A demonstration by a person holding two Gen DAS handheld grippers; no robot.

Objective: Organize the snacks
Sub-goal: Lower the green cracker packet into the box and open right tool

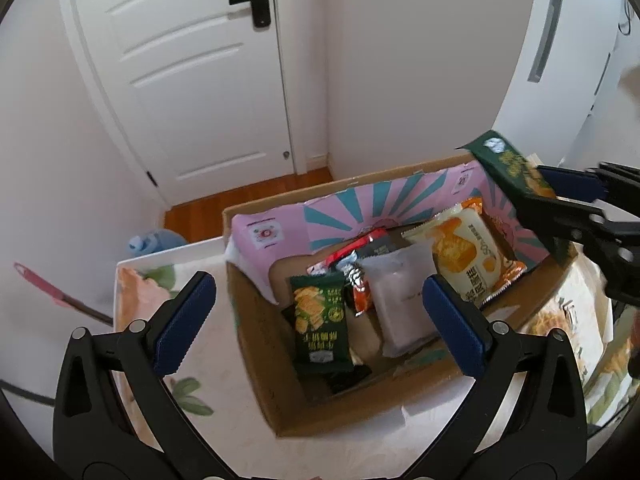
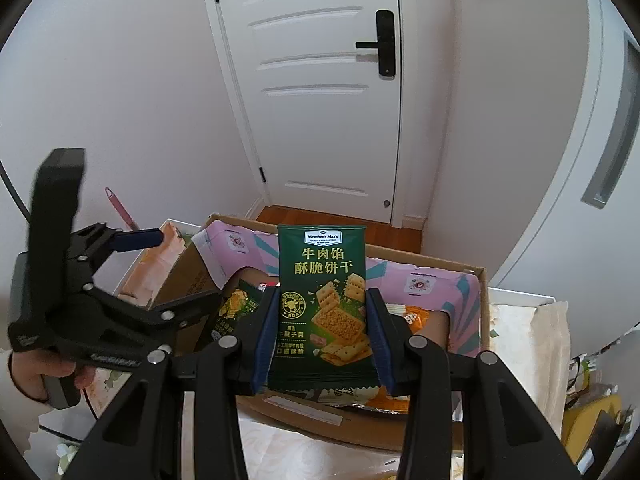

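A cardboard box (image 1: 256,344) with a pink and teal liner sits on a floral table. It holds a green cracker packet (image 1: 320,320), a red packet (image 1: 356,248), a frosted white packet (image 1: 404,300) and a cream and orange packet (image 1: 472,252). My left gripper (image 1: 320,320) is open and empty above the box's near left side. My right gripper (image 2: 322,328) is shut on a green beef cracker packet (image 2: 322,280), held upright above the box (image 2: 482,320). That packet also shows in the left wrist view (image 1: 516,172).
A white door (image 1: 192,80) and wooden floor lie behind the table. A large printed bag (image 1: 572,320) stands right of the box. A pink-handled tool (image 1: 40,284) and a blue object (image 1: 154,242) are at the left. The floral tablecloth (image 1: 208,400) surrounds the box.
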